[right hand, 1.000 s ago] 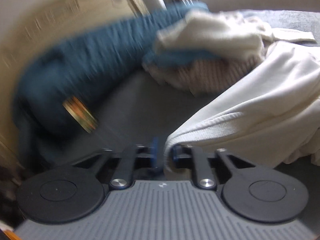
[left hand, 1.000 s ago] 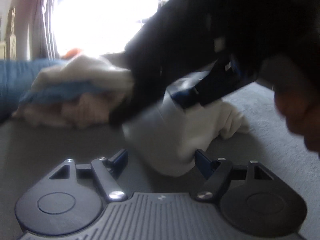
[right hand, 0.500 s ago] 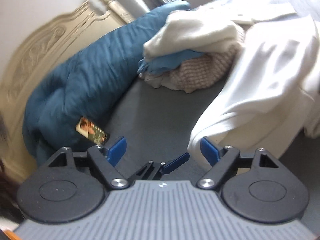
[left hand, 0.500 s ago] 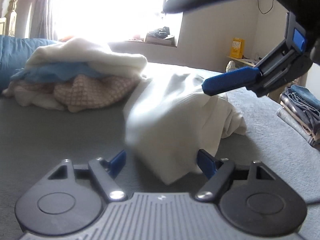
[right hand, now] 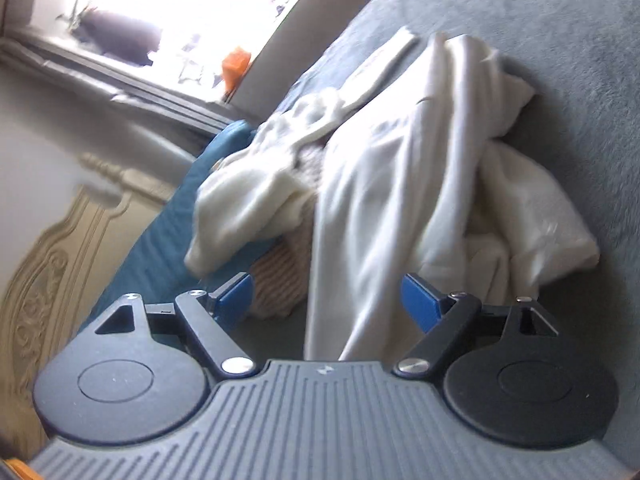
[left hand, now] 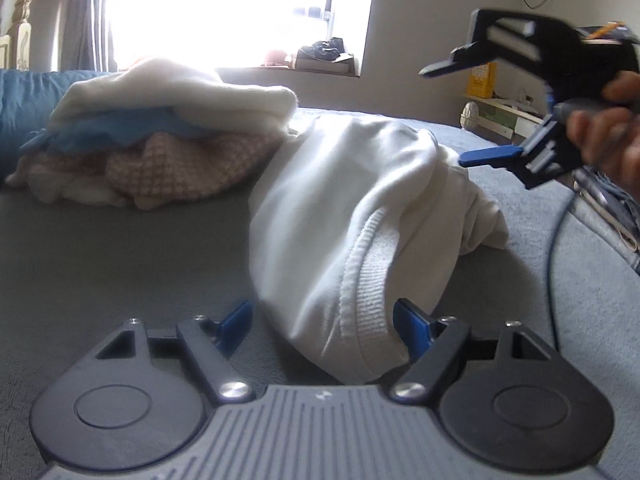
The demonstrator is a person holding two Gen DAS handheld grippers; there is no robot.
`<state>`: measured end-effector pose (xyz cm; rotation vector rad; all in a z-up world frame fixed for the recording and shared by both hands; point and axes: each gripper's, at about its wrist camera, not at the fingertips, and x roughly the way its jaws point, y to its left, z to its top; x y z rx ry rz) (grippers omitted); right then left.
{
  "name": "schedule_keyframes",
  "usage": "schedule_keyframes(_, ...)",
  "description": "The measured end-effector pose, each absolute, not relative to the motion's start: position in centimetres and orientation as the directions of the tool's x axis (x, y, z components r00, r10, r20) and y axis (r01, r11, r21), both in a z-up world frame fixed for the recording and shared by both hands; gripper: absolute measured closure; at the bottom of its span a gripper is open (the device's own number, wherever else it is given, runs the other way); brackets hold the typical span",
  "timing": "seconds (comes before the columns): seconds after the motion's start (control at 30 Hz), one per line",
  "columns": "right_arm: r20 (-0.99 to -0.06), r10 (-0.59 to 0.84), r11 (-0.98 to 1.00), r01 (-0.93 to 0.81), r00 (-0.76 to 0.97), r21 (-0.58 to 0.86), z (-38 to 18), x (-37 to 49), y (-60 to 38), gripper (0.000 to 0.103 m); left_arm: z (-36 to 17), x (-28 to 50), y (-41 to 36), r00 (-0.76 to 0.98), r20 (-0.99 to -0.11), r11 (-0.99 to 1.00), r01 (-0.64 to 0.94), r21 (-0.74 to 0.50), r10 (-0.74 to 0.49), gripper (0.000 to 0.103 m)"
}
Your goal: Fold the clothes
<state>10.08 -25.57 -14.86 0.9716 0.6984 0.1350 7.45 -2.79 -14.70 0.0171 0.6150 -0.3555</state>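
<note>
A white sweatshirt point(left hand: 340, 208) lies crumpled on the grey bed cover point(left hand: 100, 240). Its ribbed hem point(left hand: 368, 280) reaches between the fingers of my left gripper point(left hand: 324, 320), which is open; the left pad stands clear of the cloth. In the left wrist view my right gripper point(left hand: 442, 116) hangs in the air at the upper right, held by a hand, open and empty above the sweatshirt's far end. In the rolled right wrist view the right gripper point(right hand: 328, 300) is open over the sweatshirt point(right hand: 392, 184) and grips nothing.
A pile of white, blue and pink knit clothes point(left hand: 160, 140) sits behind the sweatshirt on the left. A blue duvet point(right hand: 168, 232) and a carved headboard point(right hand: 40, 280) lie beyond it. Folded dark clothes point(left hand: 612, 200) and a cable are at the right edge.
My right gripper let go of the sweatshirt's hem, opened wide, rolled, and swung away to the right and up. The left gripper stayed in place with the hem between its fingers.
</note>
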Motion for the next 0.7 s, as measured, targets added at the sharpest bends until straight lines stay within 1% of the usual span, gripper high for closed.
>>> schedule_keyframes(0.13,-0.502,0.360,0.580,0.233,0.786,0.781,-16.2,12.6,-26.6,0.022,-15.1,7.5,-3.0,0.749,-0.579,0.938,0.338,-0.083,-0.321,0.024)
schedule_keyframes(0.3,-0.460,0.377,0.541,0.212,0.804,0.814,-15.9,14.4,-27.9,0.023,-15.7,7.8,-3.0,0.741,-0.590,0.937,0.339,-0.082,-0.320,0.024)
schedule_keyframes(0.37,-0.468,0.382,0.542,0.217,0.797,0.812,-16.2,14.8,-28.0,0.023,-16.0,8.0,-3.1,0.740,-0.592,0.938,0.336,-0.084,-0.318,0.024)
schedule_keyframes(0.43,-0.480,0.404,0.536,0.224,0.779,0.814,-17.0,15.1,-27.8,0.027,-16.2,8.1,-3.2,0.741,-0.594,0.940,0.331,-0.085,-0.315,0.024)
schedule_keyframes(0.47,-0.481,0.422,0.528,0.223,0.769,0.819,-17.3,15.1,-27.7,0.031,-16.3,8.2,-3.2,0.742,-0.593,0.941,0.329,-0.084,-0.313,0.024)
schedule_keyframes(0.53,-0.481,0.455,0.515,0.219,0.749,0.829,-18.0,15.0,-27.2,0.036,-16.5,8.2,-3.3,0.742,-0.594,0.941,0.329,-0.082,-0.312,0.024)
schedule_keyframes(0.57,-0.479,0.470,0.514,0.211,0.741,0.831,-18.2,15.0,-26.9,0.042,-16.6,8.2,-3.3,0.742,-0.594,0.941,0.330,-0.081,-0.311,0.024)
schedule_keyframes(0.6,-0.477,0.485,0.516,0.201,0.733,0.833,-18.3,15.1,-26.5,0.051,-16.6,8.2,-3.3,0.742,-0.594,0.940,0.331,-0.079,-0.311,0.024)
schedule_keyframes(0.63,-0.473,0.497,0.519,0.187,0.727,0.834,-18.3,15.1,-26.1,0.057,-16.6,8.2,-3.4,0.743,-0.593,0.940,0.331,-0.077,-0.310,0.024)
schedule_keyframes(0.7,-0.461,0.519,0.529,0.153,0.720,0.835,-18.1,15.1,-25.3,0.084,-16.6,8.2,-3.4,0.742,-0.593,0.940,0.333,-0.078,-0.312,0.024)
